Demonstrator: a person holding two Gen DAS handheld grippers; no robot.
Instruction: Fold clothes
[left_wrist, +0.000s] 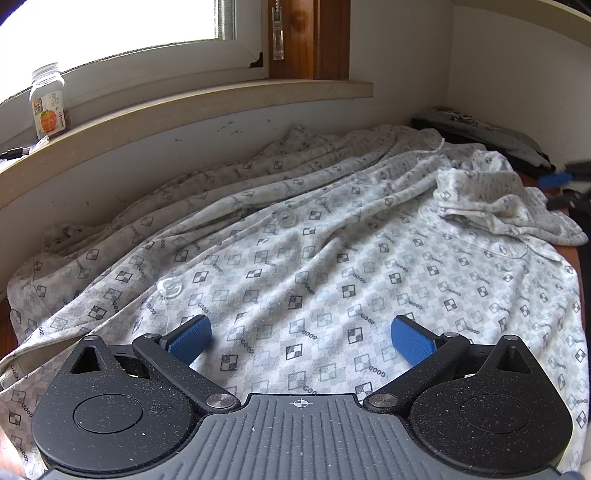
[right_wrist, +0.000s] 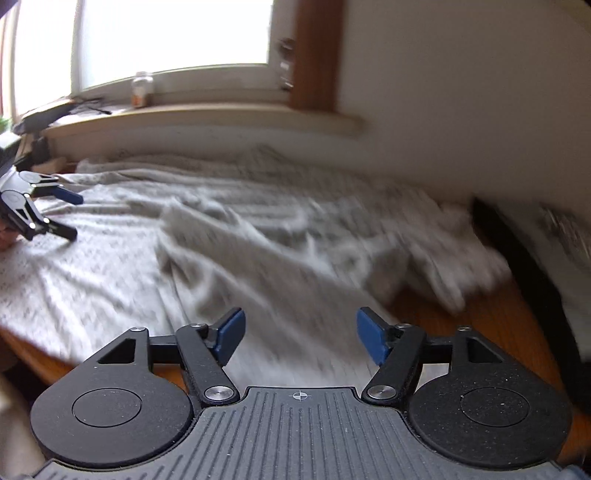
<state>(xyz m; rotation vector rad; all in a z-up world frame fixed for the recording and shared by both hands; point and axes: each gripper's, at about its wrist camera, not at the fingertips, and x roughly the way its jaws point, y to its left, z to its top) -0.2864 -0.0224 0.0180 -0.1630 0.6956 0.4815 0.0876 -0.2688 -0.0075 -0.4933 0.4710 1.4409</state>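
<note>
Wooden table (right_wrist: 491, 317) below a windowsill, patterned button shirt (left_wrist: 314, 236) spread beneath both grippers, left gripper (left_wrist: 301, 338) and right gripper (right_wrist: 297, 334) held wide apart, empty.

One patterned shirt (left_wrist: 295, 258) lies spread out, with two clear buttons (left_wrist: 169, 287) showing. Two grippers (left_wrist: 301, 339) hover over it. One jar (left_wrist: 48, 101) stands on the one windowsill (left_wrist: 221, 99).

The left gripper (left_wrist: 301, 338) hangs with its jaws spread wide, blue pads (left_wrist: 190, 338) facing each other — nothing between them. The right gripper (right_wrist: 299, 336) is likewise spread and empty — its own view blurred, its fingertips pointing forward and down.
</note>
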